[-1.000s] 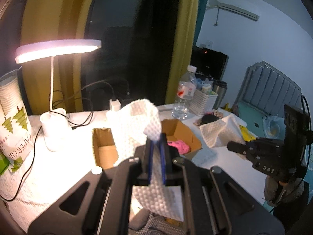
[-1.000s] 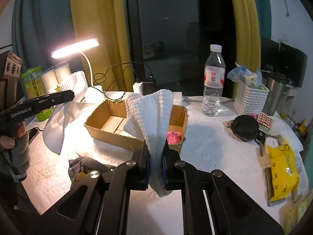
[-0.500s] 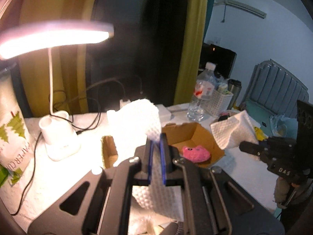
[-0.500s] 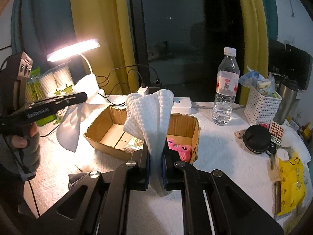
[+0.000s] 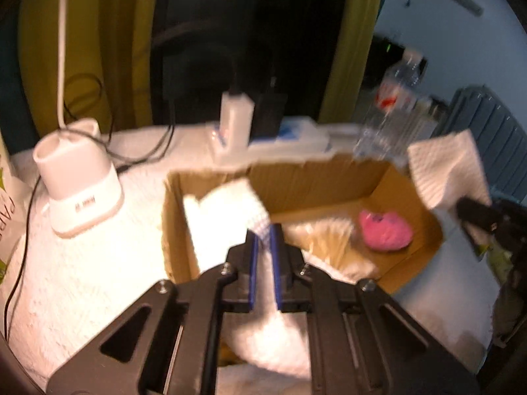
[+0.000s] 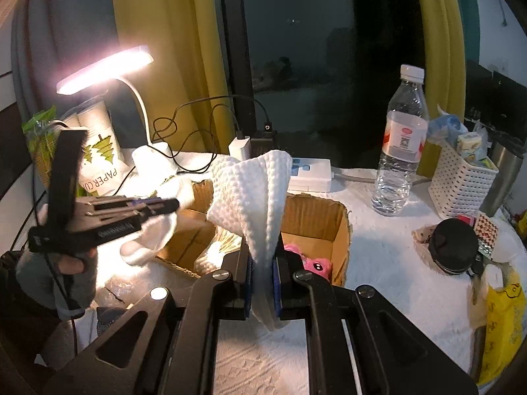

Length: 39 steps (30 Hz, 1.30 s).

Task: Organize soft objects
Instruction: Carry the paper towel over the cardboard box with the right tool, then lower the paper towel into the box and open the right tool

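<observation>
An open cardboard box [image 5: 329, 177] [image 6: 316, 217] sits on the white-covered table with a pink plush toy [image 5: 385, 230] [image 6: 313, 265] and a wrapped bundle inside. My left gripper [image 5: 263, 233] is shut on a white waffle cloth [image 5: 224, 210] and holds it over the box's left end; it also shows in the right wrist view [image 6: 174, 204]. My right gripper [image 6: 262, 260] is shut on a second white waffle cloth [image 6: 253, 197] just in front of the box; it also shows in the left wrist view [image 5: 461, 202].
A lit desk lamp [image 6: 105, 69] with a white base [image 5: 75, 181] stands at the left, beside paper cups [image 6: 98, 151]. A power strip [image 6: 309, 172], water bottle [image 6: 402, 144], white basket [image 6: 464, 181], black pouch [image 6: 453, 250] and yellow bag [image 6: 500, 322] lie at the back and right.
My left gripper has tipped down and moved in over the box with its cloth. My right gripper has come closer to the box, cloth still held.
</observation>
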Each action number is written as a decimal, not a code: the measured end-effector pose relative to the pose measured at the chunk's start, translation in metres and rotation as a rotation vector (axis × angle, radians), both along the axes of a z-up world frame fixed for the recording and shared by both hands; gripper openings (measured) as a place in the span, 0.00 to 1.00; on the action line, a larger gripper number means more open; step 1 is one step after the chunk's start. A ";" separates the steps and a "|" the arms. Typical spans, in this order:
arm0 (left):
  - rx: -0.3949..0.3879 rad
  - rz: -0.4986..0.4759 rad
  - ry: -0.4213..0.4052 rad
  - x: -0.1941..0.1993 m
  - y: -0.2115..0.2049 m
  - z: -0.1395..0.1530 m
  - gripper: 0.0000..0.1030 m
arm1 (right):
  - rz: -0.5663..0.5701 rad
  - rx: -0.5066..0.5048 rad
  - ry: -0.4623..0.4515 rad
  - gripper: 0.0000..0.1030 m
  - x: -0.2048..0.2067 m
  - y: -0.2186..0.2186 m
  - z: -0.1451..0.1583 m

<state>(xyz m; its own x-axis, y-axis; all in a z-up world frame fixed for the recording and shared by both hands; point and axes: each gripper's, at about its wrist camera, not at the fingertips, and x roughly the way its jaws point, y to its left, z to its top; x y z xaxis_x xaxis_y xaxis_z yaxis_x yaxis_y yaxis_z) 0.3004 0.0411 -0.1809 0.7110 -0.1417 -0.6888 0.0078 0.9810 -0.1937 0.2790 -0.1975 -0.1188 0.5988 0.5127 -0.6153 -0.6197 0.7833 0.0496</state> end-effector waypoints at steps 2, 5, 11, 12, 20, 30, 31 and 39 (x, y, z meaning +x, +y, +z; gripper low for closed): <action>0.011 0.012 0.025 0.003 0.000 -0.004 0.10 | 0.001 -0.004 0.010 0.10 0.002 0.002 -0.004; -0.007 0.013 0.038 0.004 0.001 -0.001 0.31 | 0.004 -0.009 0.016 0.10 0.003 0.005 -0.006; -0.048 0.016 -0.015 -0.011 0.010 0.021 0.59 | 0.030 -0.016 0.010 0.10 -0.003 0.018 -0.001; -0.047 0.014 -0.031 -0.016 0.010 0.026 0.59 | 0.036 -0.017 0.009 0.10 -0.003 0.021 0.001; -0.103 -0.023 -0.078 -0.036 0.025 0.041 0.68 | 0.090 -0.036 0.002 0.10 -0.006 0.054 0.005; -0.067 -0.122 0.016 -0.043 0.021 0.021 0.71 | 0.113 -0.035 0.018 0.10 -0.006 0.076 0.001; -0.056 -0.129 0.007 -0.046 0.020 0.020 0.72 | 0.115 -0.036 0.021 0.10 -0.006 0.077 0.000; -0.094 -0.162 -0.081 -0.063 0.021 0.043 0.74 | 0.103 -0.032 0.009 0.10 -0.008 0.071 0.006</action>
